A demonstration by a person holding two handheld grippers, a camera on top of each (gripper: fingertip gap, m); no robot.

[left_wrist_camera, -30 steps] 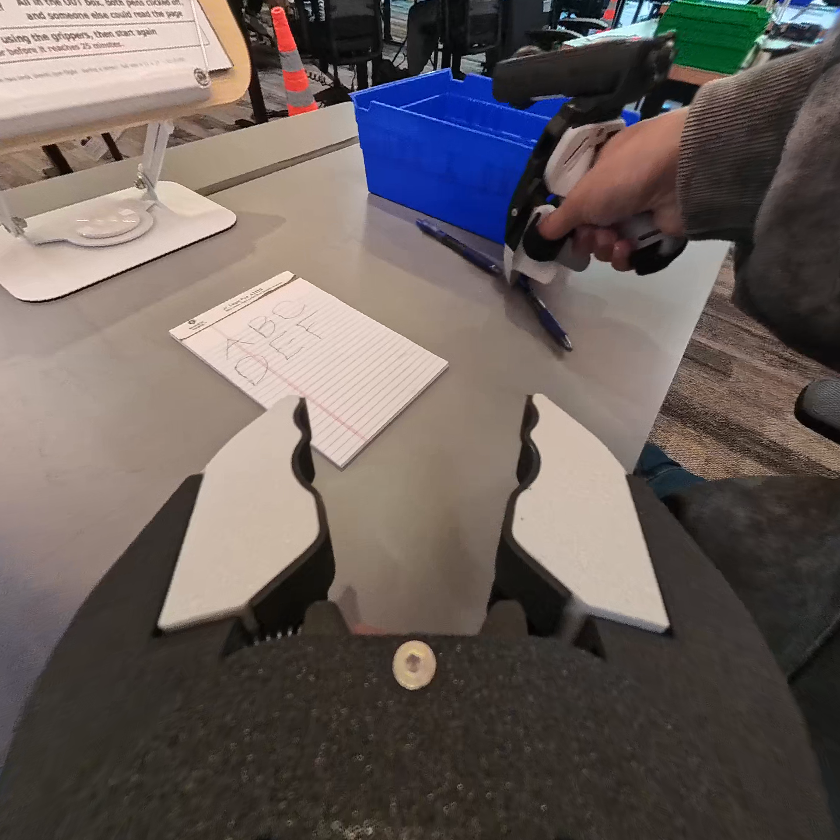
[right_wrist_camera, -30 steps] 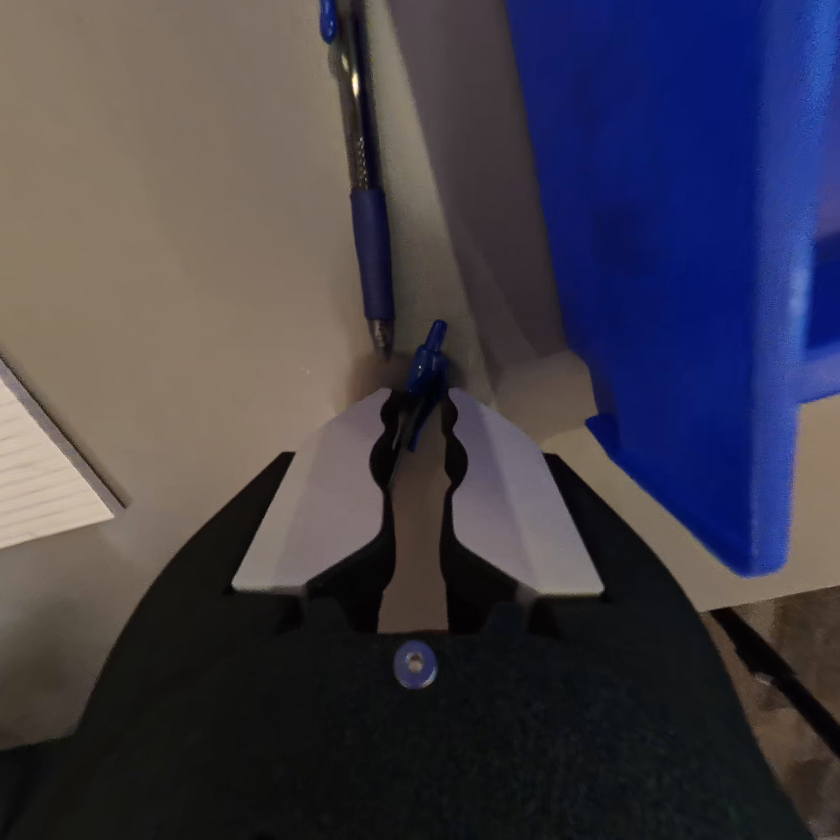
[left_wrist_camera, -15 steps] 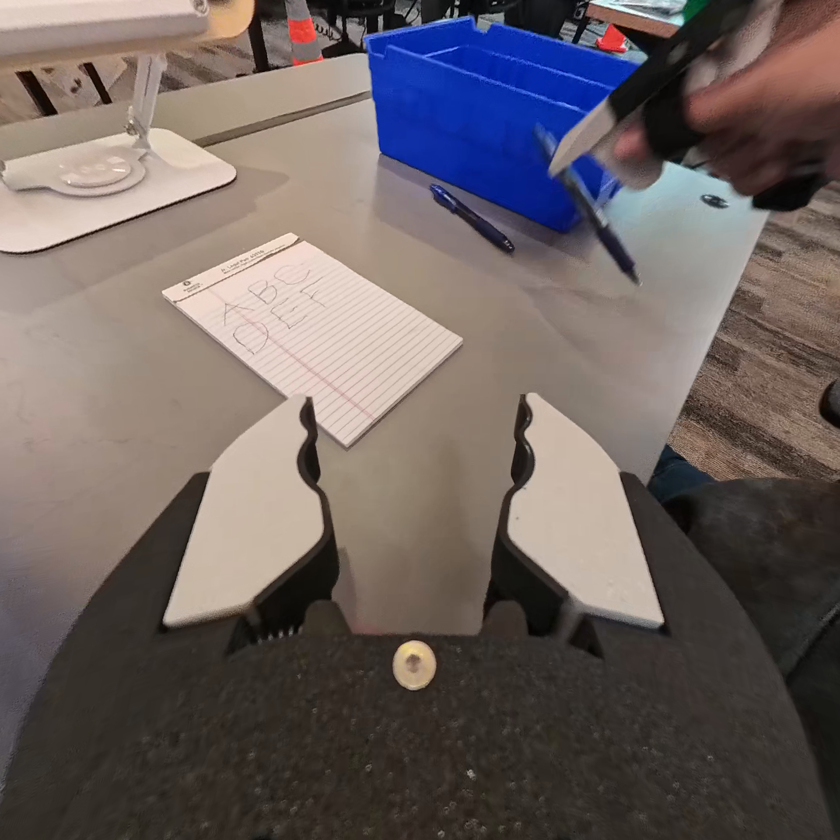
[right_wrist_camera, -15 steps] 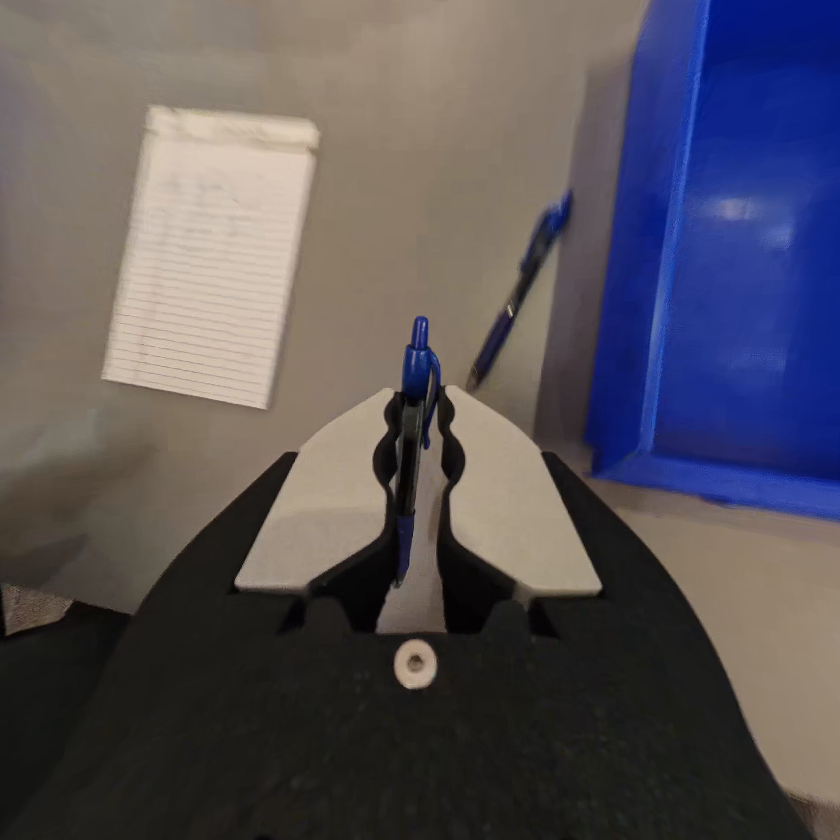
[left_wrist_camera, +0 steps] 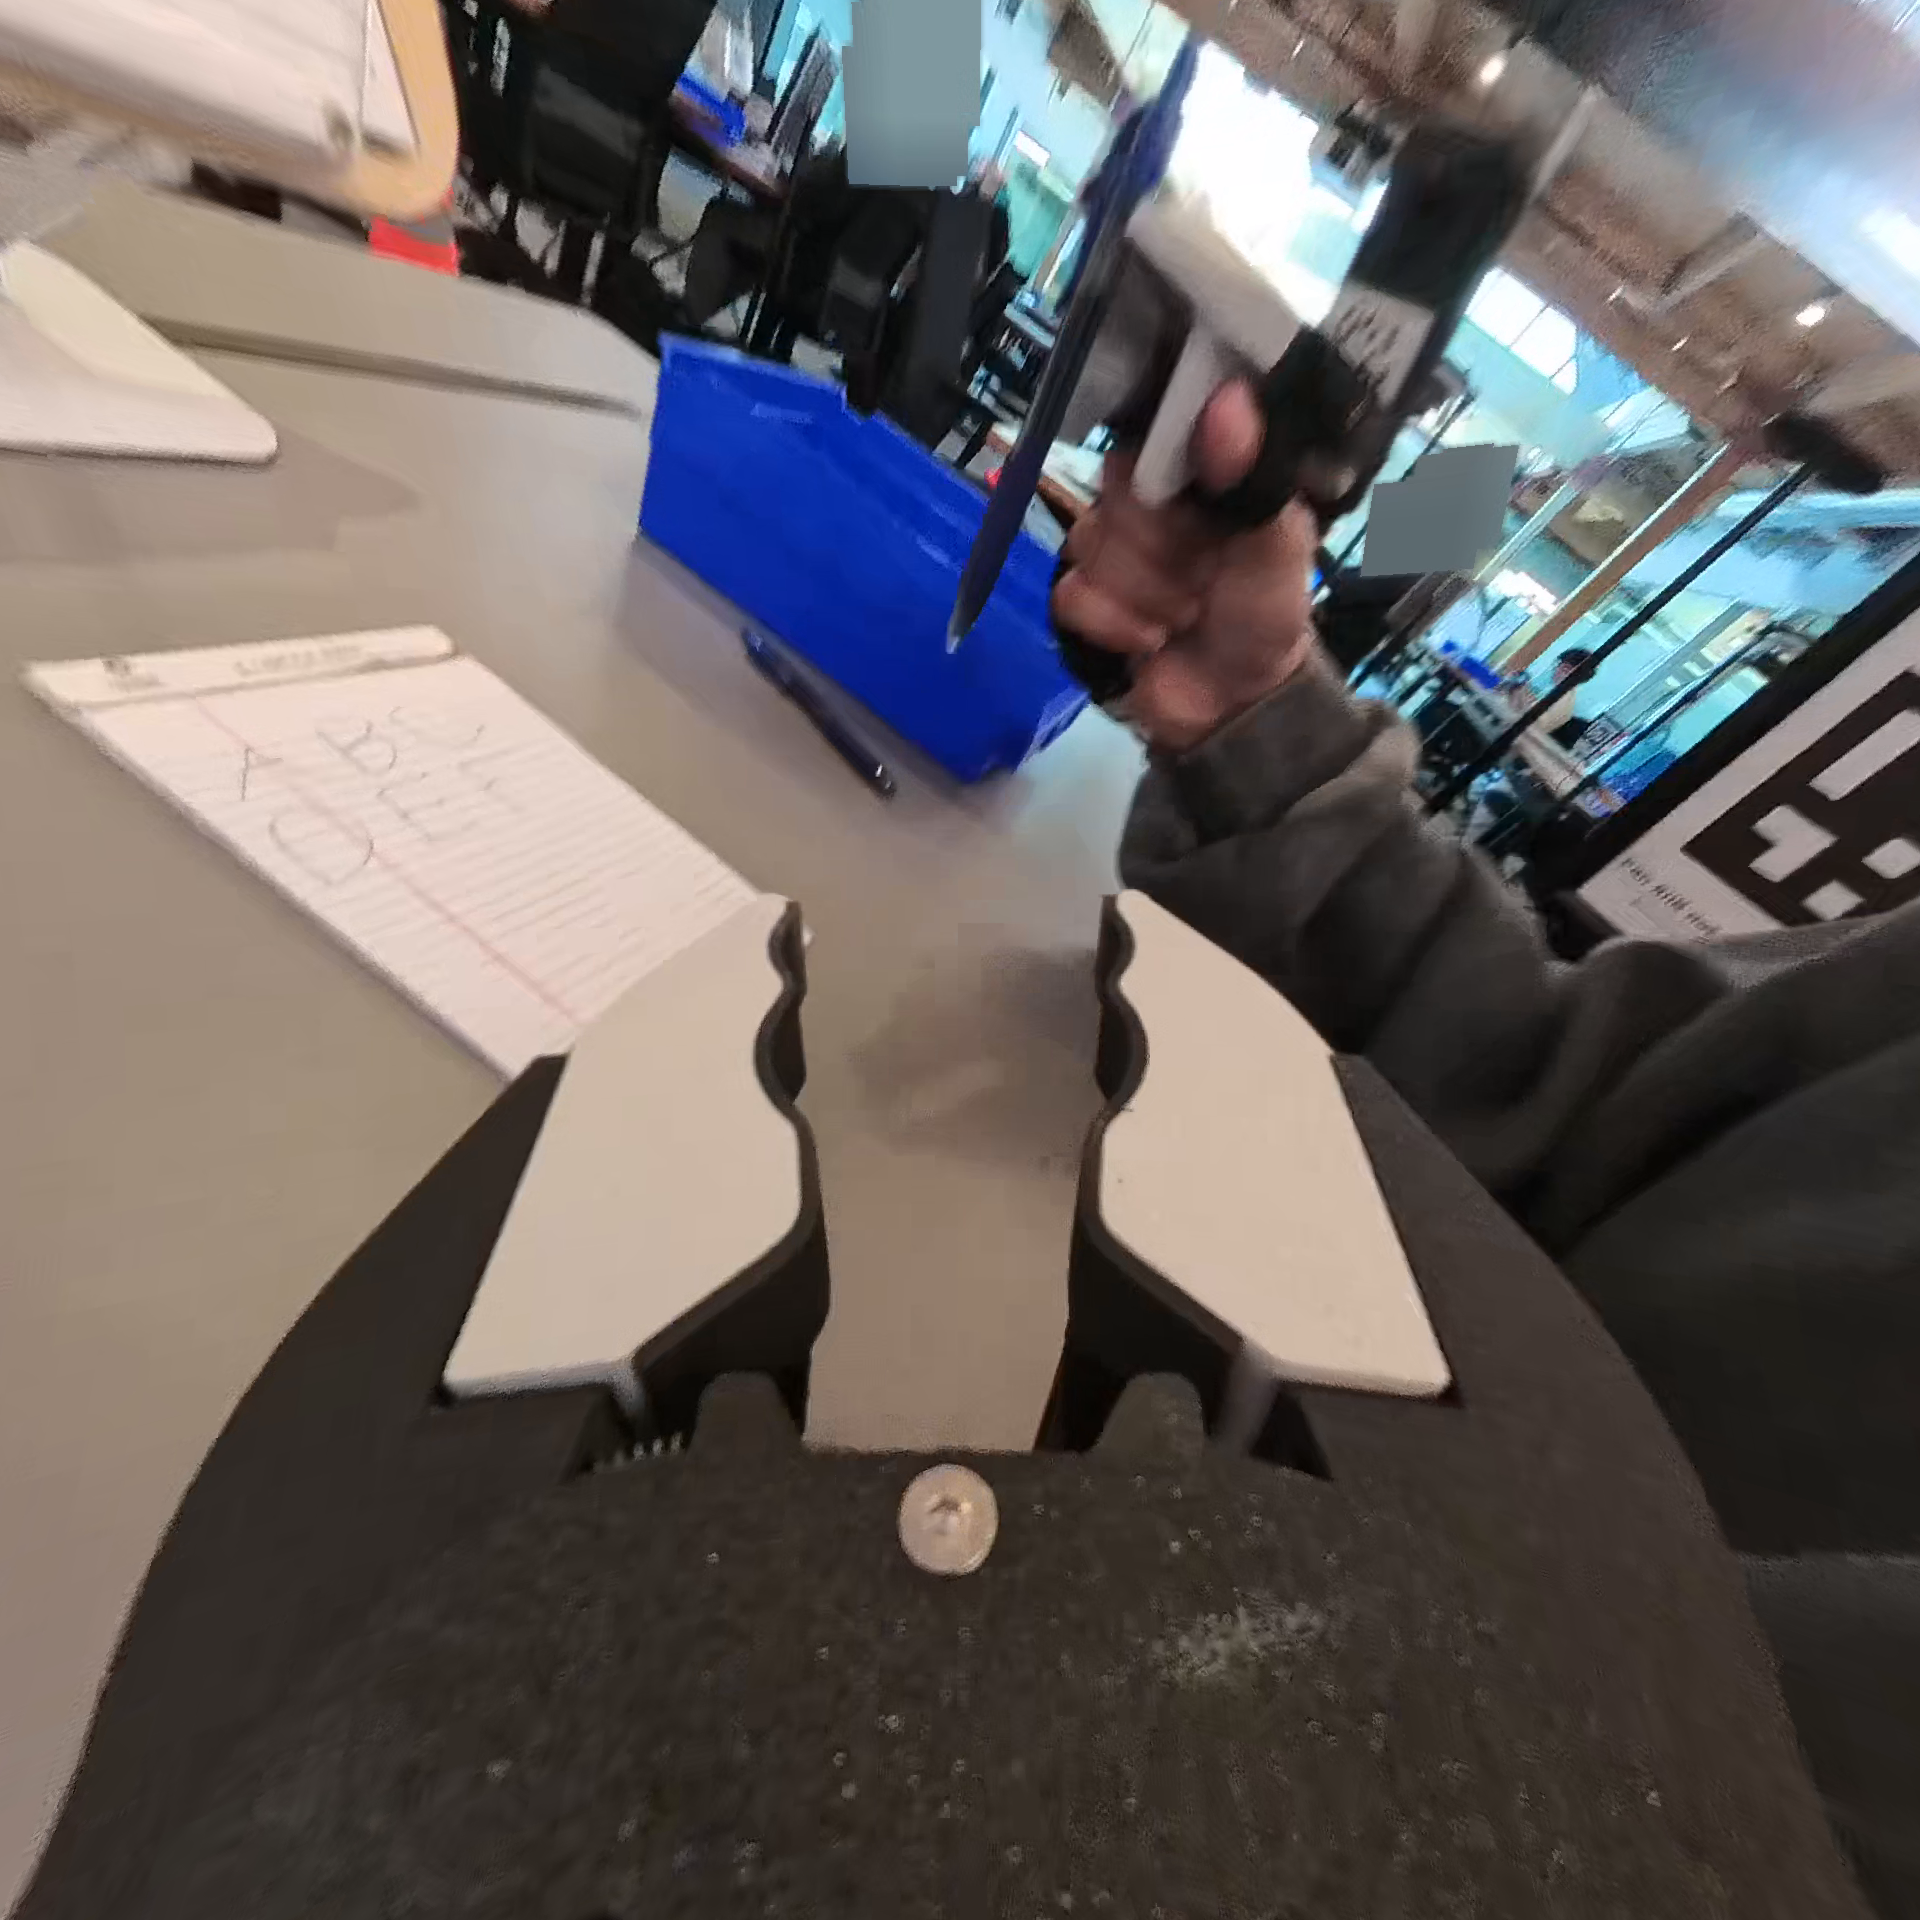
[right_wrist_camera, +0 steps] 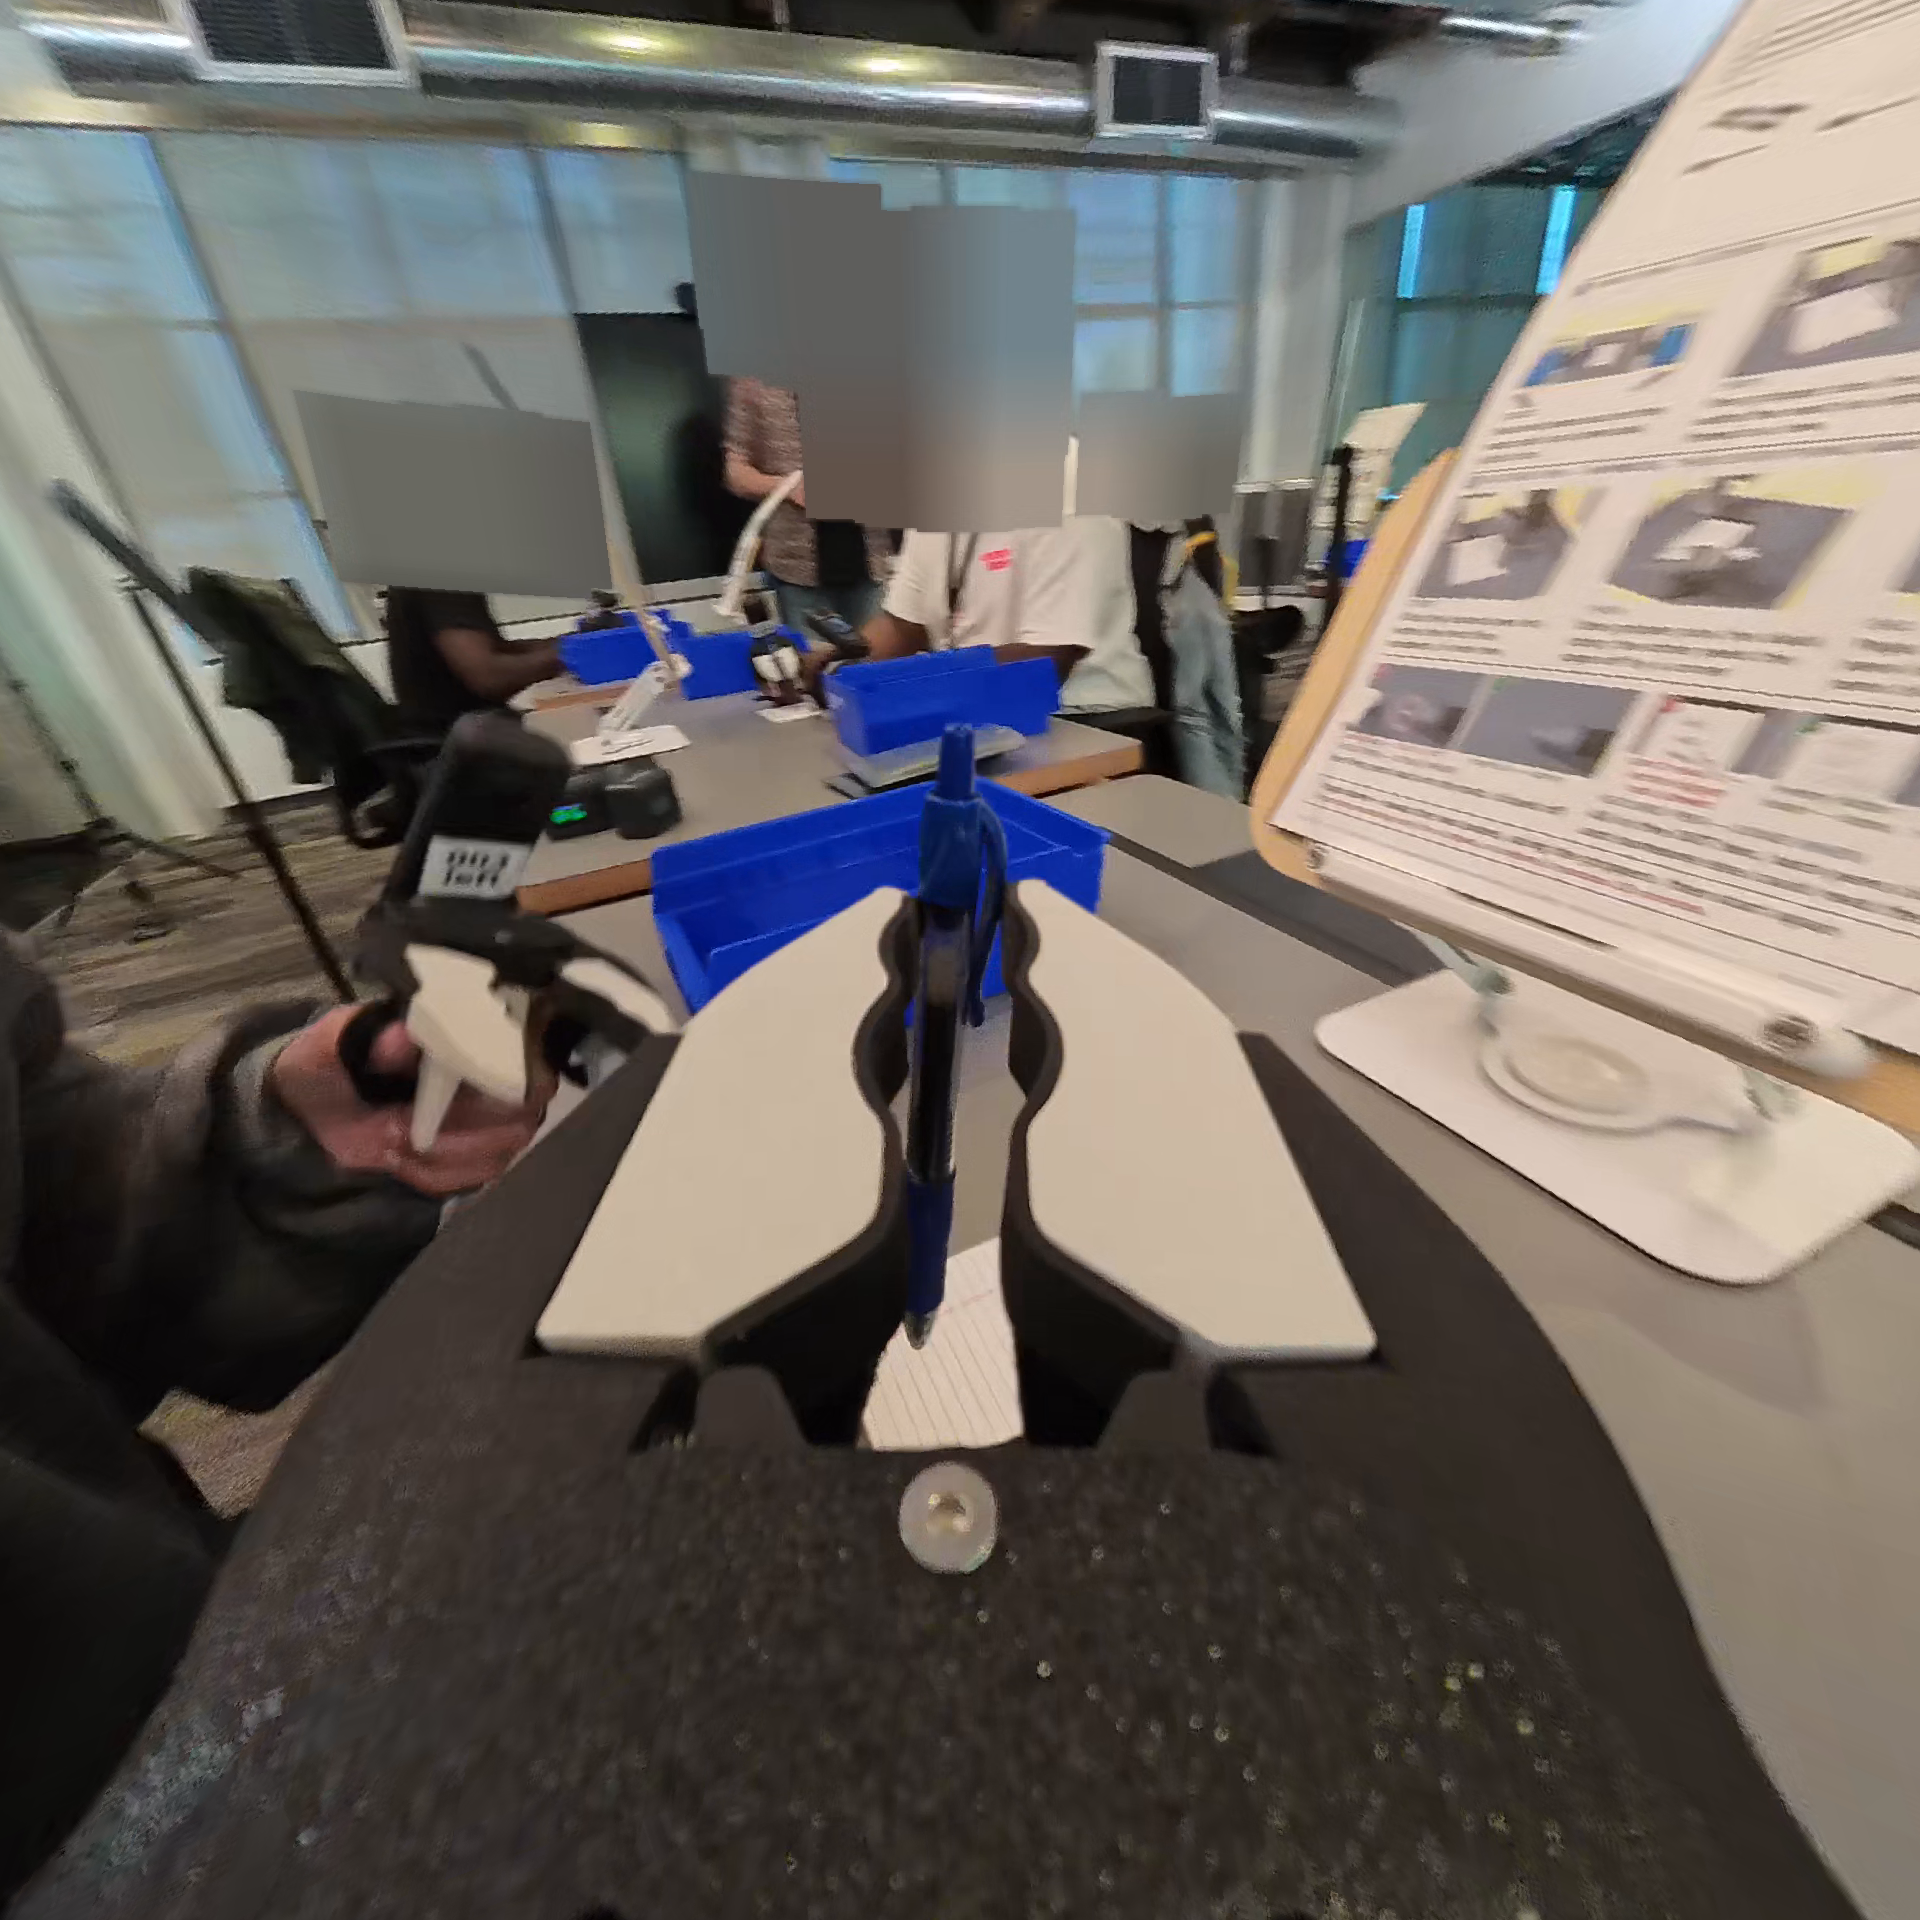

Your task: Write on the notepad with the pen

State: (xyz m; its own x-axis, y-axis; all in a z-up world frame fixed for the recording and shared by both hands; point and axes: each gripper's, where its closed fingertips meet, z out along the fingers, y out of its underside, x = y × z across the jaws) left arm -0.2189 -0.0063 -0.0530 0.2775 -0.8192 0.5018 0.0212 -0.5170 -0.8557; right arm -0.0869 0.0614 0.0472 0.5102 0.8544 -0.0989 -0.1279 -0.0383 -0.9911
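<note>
The white lined notepad [left_wrist_camera: 395, 821] lies flat on the grey table [left_wrist_camera: 260, 1091], with some handwriting near its top. My right gripper [right_wrist_camera: 961, 914] is shut on a blue pen [right_wrist_camera: 940, 1039], held upright with the tip down. Between the jaws, under the tip, a bit of the notepad [right_wrist_camera: 956, 1371] shows. In the left wrist view the pen [left_wrist_camera: 1049, 384] hangs in the air just right of the pad, clear of the paper. My left gripper [left_wrist_camera: 951, 935] is open and empty, low over the table at the pad's near right corner.
A second blue pen [left_wrist_camera: 821, 717] lies on the table beside the blue bin [left_wrist_camera: 831, 530]. The bin [right_wrist_camera: 810, 894] stands behind the pad. A white stand [right_wrist_camera: 1621, 1174] holding an instruction board is at the far side. People sit at other tables behind. My hands' fingertips stand some 20 cm from each other.
My right gripper lifted the pen off the table, turned it upright with the tip down and brought it towards the pad. My left gripper dropped lower, closer to the pad, and its jaws narrowed.
</note>
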